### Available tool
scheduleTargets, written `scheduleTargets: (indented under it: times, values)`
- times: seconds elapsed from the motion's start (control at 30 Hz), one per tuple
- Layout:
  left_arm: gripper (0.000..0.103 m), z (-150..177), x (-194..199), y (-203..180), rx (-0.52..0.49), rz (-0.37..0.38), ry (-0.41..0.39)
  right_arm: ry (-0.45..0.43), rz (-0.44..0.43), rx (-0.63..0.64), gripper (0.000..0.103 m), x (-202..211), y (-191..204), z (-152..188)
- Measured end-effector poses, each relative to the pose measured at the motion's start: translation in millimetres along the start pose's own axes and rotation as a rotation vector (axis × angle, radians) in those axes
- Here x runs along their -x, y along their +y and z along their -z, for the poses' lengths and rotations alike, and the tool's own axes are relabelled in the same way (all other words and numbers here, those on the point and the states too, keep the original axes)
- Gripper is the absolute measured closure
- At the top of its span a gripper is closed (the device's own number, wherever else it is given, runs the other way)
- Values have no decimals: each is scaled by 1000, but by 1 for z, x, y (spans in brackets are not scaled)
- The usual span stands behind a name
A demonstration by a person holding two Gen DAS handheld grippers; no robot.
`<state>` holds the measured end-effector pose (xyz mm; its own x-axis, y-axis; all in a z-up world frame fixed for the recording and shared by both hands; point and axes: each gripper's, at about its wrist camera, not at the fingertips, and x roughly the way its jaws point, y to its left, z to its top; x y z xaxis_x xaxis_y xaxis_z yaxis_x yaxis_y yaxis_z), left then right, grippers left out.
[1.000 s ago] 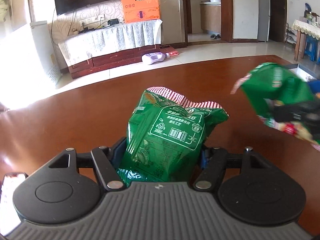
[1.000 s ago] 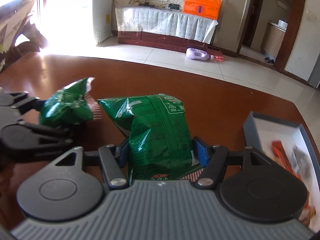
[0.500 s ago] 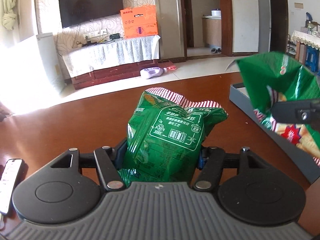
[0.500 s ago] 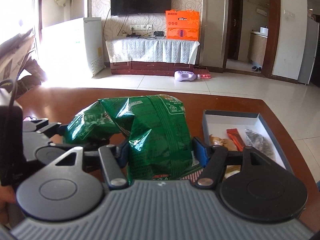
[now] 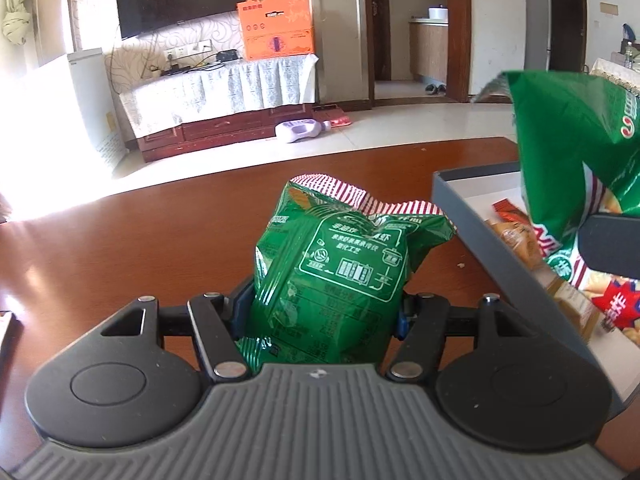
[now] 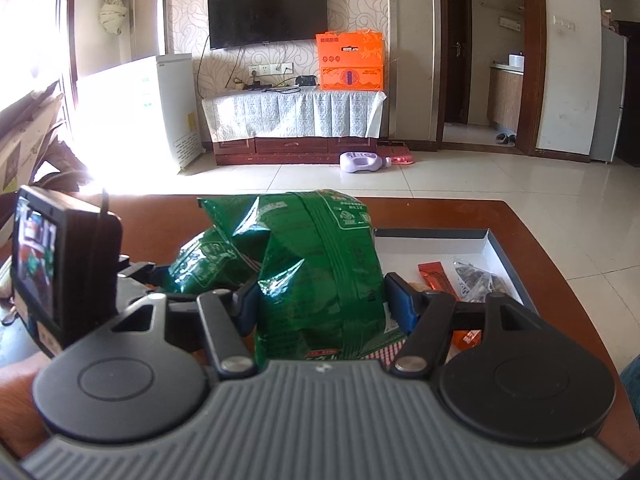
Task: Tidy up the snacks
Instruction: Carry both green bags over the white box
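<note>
Snack bags: two green crinkled bags, one pinched in each tong, both held above the brown wooden table (image 5: 140, 240).
Left tong (image 5: 320, 312): its blue-padded fingers (image 5: 240, 308) press in on both sides of a green snack bag (image 5: 336, 264), back panel toward the camera, red-and-white striped seal at the top.
Right tong (image 6: 320, 304): blue-padded fingers (image 6: 400, 300) pinch a second green snack bag (image 6: 316, 264), which stands tall between them, its striped seal low by the tong body.
Bags in relation: from the right wrist view, the left tong's bag (image 6: 208, 260) sits just left of the right tong's bag, close beside it; whether they touch cannot be told. From the left wrist view, the right tong's bag (image 5: 572, 168) hangs at the right edge, over the box.
Grey box (image 5: 480, 224): open, shallow, white inside, on the right part of the table, just right of the left tong's bag.
Box contents: an orange-red sachet (image 6: 438, 280), a dark clear-wrapped pack (image 6: 478, 280) to its right, and a tan packet (image 5: 516, 240) near the left wall.
Left tong's rear: a small screen unit (image 6: 40, 264) shows at the left of the right wrist view.
Far room: wall television (image 6: 268, 10), orange carton (image 6: 350, 60) on a cloth-draped cabinet (image 6: 292, 116), white-and-purple bottle (image 6: 362, 160) lying on the tiled floor.
</note>
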<state>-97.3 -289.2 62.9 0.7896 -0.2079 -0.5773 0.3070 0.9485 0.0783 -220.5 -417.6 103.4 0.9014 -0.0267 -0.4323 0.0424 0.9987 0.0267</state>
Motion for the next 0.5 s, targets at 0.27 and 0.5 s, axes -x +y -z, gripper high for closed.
scheduleTargets:
  times: [0.27,0.5]
  values:
    - [35,-5,-8,-20,-6,46,3,-7,24,-16,37,4,-13,4]
    - [34,-7,-3,-25,-5,77,-15,-9,35,-26,37,5,-15,4]
